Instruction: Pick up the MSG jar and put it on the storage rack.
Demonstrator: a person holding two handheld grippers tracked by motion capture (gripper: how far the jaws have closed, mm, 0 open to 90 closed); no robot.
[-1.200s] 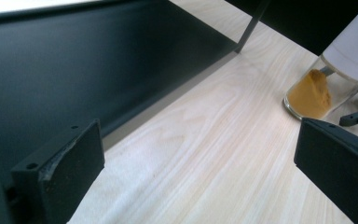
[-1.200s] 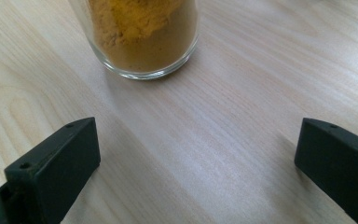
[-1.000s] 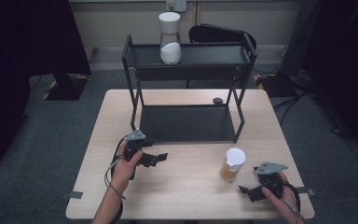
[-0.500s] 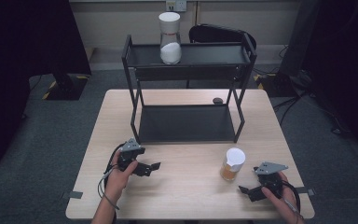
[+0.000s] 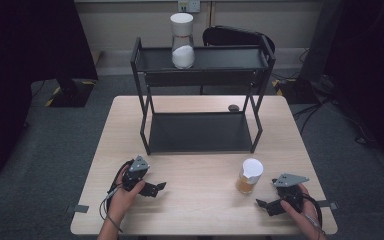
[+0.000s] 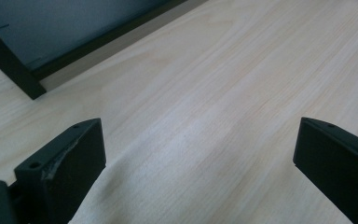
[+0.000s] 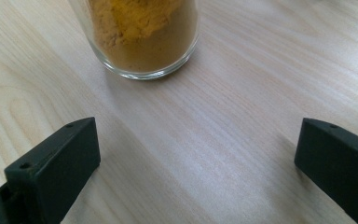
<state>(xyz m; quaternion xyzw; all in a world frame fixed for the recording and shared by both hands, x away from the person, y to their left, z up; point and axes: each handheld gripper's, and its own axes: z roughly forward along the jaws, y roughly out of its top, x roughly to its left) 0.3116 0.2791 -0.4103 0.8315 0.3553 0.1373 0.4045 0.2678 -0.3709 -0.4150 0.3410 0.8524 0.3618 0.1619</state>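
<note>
Bench carries a black rack. Jar of orange powder stands front right, just ahead of right claw. Right and left claw both wide open, empty.

White-lidded jar of orange-yellow powder, black shelf rack.

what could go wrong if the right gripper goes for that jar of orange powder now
The jar is tall and narrow and stands free on the table, so a push from one jaw of the open right gripper could tip it. It is glass, so a tight squeeze may slip. The jar sits left of centre between the jaws in the right gripper view, so a straight advance may clip it. The rack stands close behind, leaving little room.
</note>
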